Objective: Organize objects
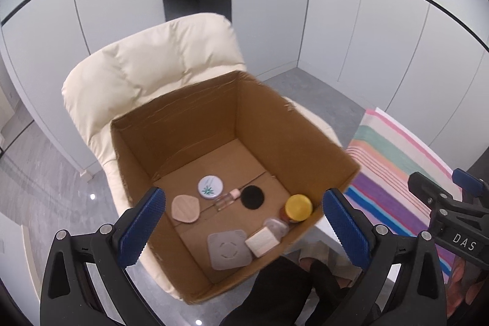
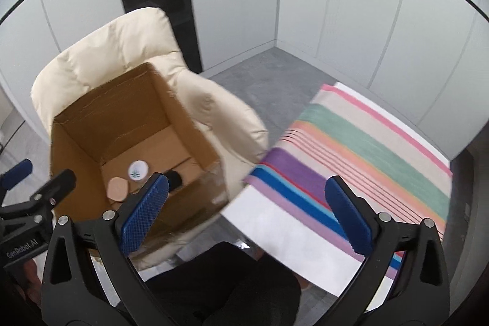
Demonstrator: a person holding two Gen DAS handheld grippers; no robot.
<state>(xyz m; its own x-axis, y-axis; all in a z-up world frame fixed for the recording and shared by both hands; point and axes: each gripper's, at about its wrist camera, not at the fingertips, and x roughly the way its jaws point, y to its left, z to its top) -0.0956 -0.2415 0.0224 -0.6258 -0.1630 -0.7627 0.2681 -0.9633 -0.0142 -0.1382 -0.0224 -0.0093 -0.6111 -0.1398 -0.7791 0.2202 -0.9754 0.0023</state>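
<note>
An open cardboard box [image 1: 293,124] stands on a cream armchair [image 1: 159,60]. Inside lie a white round tin [image 1: 210,187], a beige pad [image 1: 184,208], a black disc [image 1: 252,197], a small clear bottle [image 1: 226,199], a yellow-lidded jar [image 1: 298,207], a grey square mat [image 1: 228,249], a pale wooden block [image 1: 262,241] and a clear lidded container [image 1: 276,226]. My left gripper [image 1: 241,229] is open and empty above the box's near side. My right gripper [image 2: 247,216] is open and empty, between the box [image 2: 76,127] and a striped cloth [image 2: 366,155].
The striped cloth covers a white table [image 2: 290,237] to the right of the armchair [image 2: 214,112]. Grey floor [image 2: 269,75] and white wall panels [image 2: 351,5] lie behind. The person's dark-clothed legs [image 2: 229,280] are below the grippers.
</note>
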